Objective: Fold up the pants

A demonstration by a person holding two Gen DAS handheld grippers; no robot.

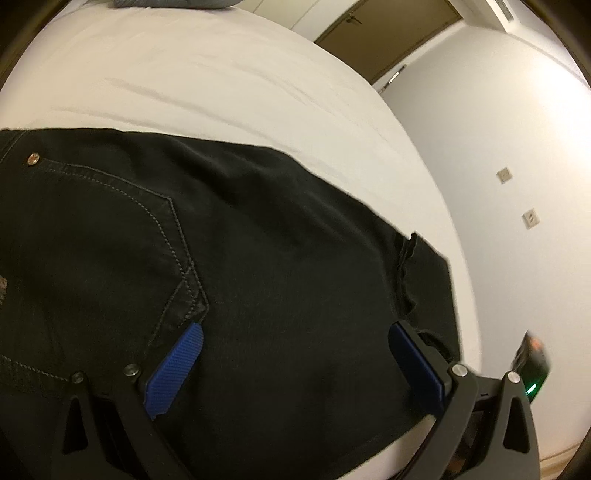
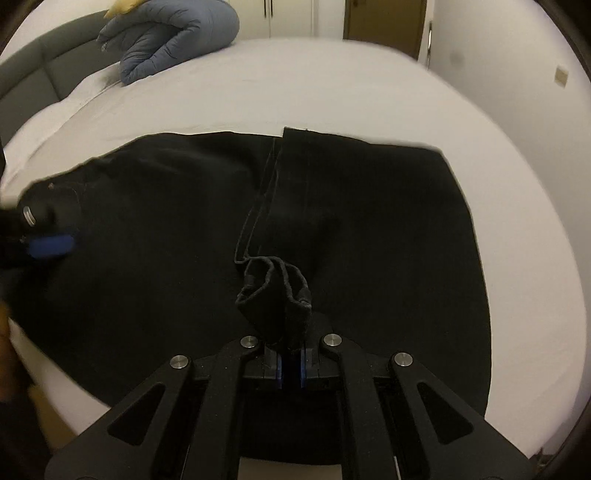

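Observation:
Black jeans [image 1: 258,240] lie flat on a white bed [image 1: 221,74], back pocket stitching at the left. My left gripper [image 1: 295,354] is open, its blue pads [image 1: 177,365] spread wide just over the seat of the jeans. In the right wrist view the jeans [image 2: 166,229] are folded over, leg ends laid on top [image 2: 369,192]. My right gripper [image 2: 290,354] is shut on a bunched leg hem [image 2: 280,291] and holds it just above the cloth. The left gripper's blue pad [image 2: 50,245] shows at the far left over the waist.
A blue-grey duvet bundle [image 2: 170,37] lies at the bed's far end beside a grey headboard [image 2: 33,70]. White wall with sockets [image 1: 530,218] stands right of the bed. A brown door [image 1: 384,33] is behind. The bed's edge [image 2: 74,398] runs close under my grippers.

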